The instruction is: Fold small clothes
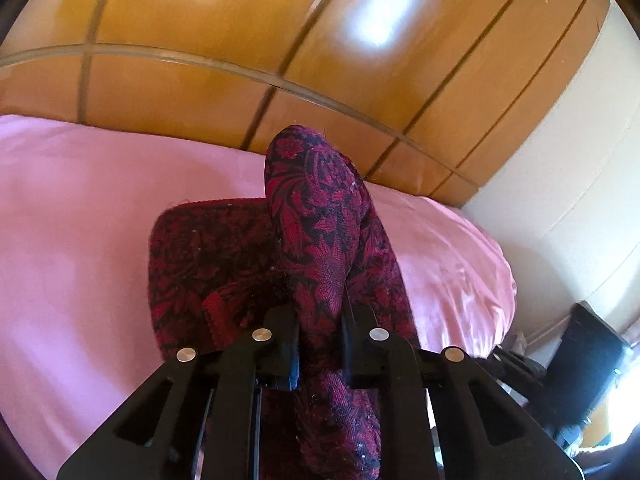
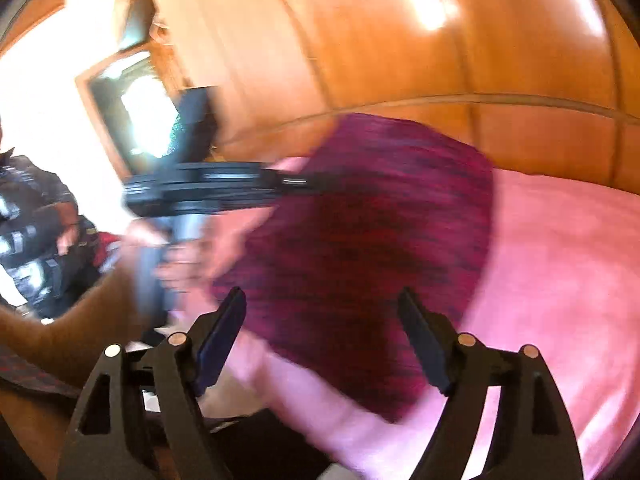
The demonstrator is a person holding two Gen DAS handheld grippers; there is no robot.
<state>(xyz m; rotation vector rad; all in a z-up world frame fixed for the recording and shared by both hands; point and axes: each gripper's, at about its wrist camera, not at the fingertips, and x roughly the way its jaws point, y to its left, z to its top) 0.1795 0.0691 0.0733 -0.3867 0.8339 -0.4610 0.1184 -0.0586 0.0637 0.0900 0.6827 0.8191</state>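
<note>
Left claw (image 1: pixel 320 320): pinching red flowery cloth (image 1: pixel 316 216), lifted at 12 o'clock over pink bed (image 1: pixel 80 220) | Right claw (image 2: pixel 322 312): wide, holding nothing | Fold: half done, needs laying flat

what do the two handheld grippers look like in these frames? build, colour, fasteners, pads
Both are matte black plastic two-finger grippers. The left gripper has angular linkage arms with triangular cutouts and four round silver pins. The right gripper has the same black linkages and cutouts, round metal pins, and flat dark pads with a bluish sheen on its fingers. No cables or markings show. The holding hand is too blurred to describe.
</note>
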